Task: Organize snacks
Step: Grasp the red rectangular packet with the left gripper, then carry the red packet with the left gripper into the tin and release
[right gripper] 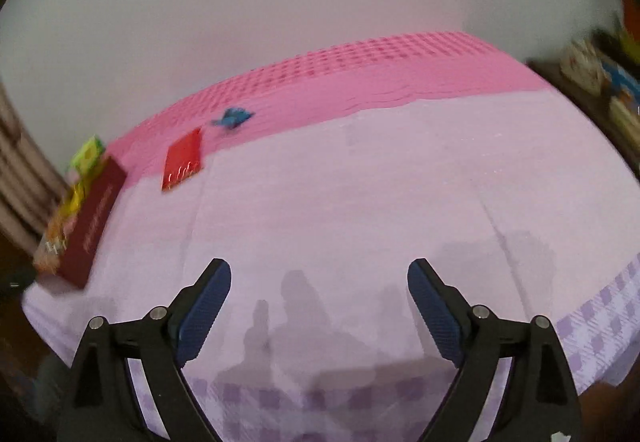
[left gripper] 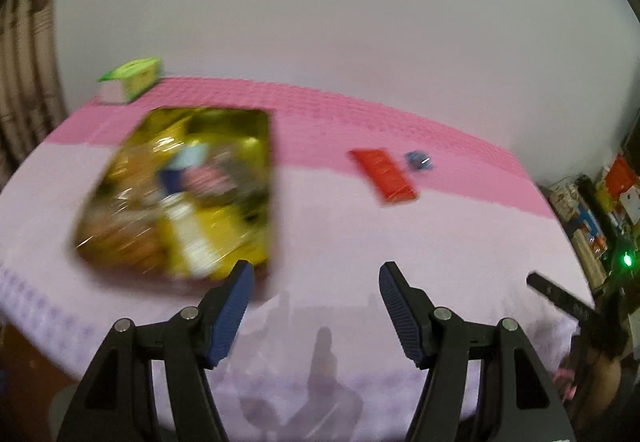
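A golden tin box [left gripper: 264, 146] full of several snack packets sits on the table at the left; in the right wrist view the box [right gripper: 94, 218] shows its dark red side at the far left. A red snack packet [left gripper: 384, 176] [right gripper: 183, 158] lies flat near the pink stripe, and a small blue wrapped sweet [left gripper: 418, 161] [right gripper: 233, 118] lies just beyond it. My left gripper [left gripper: 316, 274] is open over the cloth, its left finger close by the box's near right corner. My right gripper [right gripper: 319, 272] is open above bare cloth, holding nothing.
The table [right gripper: 380, 202] wears a lilac cloth with a pink band at the back and a checked hem. A green and white carton [left gripper: 130, 80] stands at the far left corner. Cluttered shelves [left gripper: 596, 202] stand off the right edge. The right gripper's black finger [left gripper: 560, 296] shows at the right.
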Motion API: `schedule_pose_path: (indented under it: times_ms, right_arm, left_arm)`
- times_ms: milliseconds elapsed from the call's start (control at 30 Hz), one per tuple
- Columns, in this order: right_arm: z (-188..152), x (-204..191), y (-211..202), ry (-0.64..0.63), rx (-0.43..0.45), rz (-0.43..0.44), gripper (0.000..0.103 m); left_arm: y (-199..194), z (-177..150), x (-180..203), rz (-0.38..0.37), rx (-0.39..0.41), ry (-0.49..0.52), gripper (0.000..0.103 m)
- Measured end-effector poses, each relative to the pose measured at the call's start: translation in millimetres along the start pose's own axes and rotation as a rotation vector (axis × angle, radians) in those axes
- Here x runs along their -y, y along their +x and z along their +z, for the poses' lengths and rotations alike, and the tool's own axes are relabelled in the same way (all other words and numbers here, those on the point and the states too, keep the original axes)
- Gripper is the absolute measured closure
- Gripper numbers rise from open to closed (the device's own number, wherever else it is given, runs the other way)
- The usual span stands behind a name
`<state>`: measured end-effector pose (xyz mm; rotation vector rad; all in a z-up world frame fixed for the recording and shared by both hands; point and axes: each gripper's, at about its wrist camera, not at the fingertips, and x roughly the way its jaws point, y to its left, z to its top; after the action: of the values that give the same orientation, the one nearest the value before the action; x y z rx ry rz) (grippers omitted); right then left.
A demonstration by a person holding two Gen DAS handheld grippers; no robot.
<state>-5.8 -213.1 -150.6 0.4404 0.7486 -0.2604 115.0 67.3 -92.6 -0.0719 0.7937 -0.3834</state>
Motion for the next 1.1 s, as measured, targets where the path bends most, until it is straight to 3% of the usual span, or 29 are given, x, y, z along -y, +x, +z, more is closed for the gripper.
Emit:
schedule_pose_path:
  times_ms: [200,467,600,900,967,1100]
  right_arm:
    - [30,-7,-36,-0.019,0.132,0.087,0.008]
    - [39,-8,-61,0.010,0.172,0.172,0.005]
    - [42,-8,-67,0.019,0.181,0.199,0.004]
    - [42,-2,-60,0.047,0.161,0.216,0.003]
    - [43,-1,-57,0.054,0.151,0.215,0.003]
    - [44,0,-56,0.057,0.153,0.209,0.003]
  left_arm:
    - [85,42,73,-0.010,-0.052,0.025,0.037]
    - [181,67,121,0.191,-0.117,0.113,0.037]
    - [208,77,123,0.268,-0.135,0.096,0.036]
    - [232,92,104,0.263,-0.160,-0.010,0.037]
    - [231,95,105,0.249,-0.159,0.020,0.055]
    - [227,95,112,0.210,-0.188,0.100,0.057]
